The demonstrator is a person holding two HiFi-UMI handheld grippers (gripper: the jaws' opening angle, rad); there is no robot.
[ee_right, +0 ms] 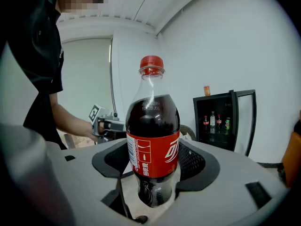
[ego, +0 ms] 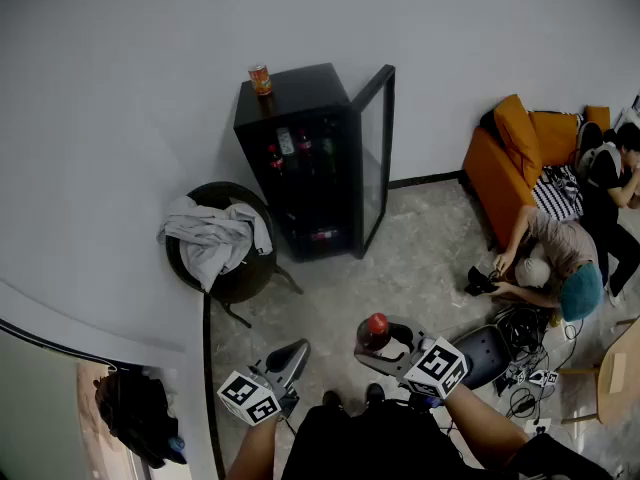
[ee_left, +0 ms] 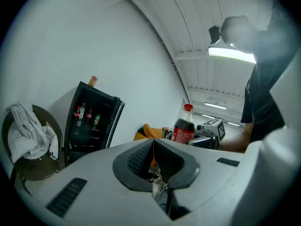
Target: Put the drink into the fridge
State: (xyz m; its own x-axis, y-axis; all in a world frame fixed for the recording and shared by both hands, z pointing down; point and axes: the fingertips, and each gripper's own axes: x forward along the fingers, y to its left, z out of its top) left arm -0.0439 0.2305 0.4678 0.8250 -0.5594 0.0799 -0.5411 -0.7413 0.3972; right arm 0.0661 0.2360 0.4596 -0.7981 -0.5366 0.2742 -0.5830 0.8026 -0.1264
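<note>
- Head view: fridge (ego: pixel 300 158) at 12, its glass door (ego: pixel 376 153) swung open toward 3. Can (ego: pixel 260 78) on the fridge top. Chair (ego: pixel 238 286) w/ grey cloth (ego: pixel 215 238) at the fridge's 8.
- Same view: right gripper (ego: pixel 385 346) at 5 carries the cola bottle (ego: pixel 376 330) upright above the floor, well apart from the fridge. Left gripper (ego: pixel 288 360) at 6–7, just beside it.
- Orange sofa (ego: pixel 505 153) at 2. People sit on and near it.
- Left gripper view: jaws closed pad to pad, nothing between them. Bottle visible at 1 beyond the tips, open fridge at 9 w/ bottles on a shelf.
- Right gripper view: jaws spread wide, pads pressed on the bottle's red label from both sides — a firm hold. Bottle dead centre, upright, red cap on, dark liquid up to the shoulder. Fridge at 3, door open. Left gripper at 9 in the background.
</note>
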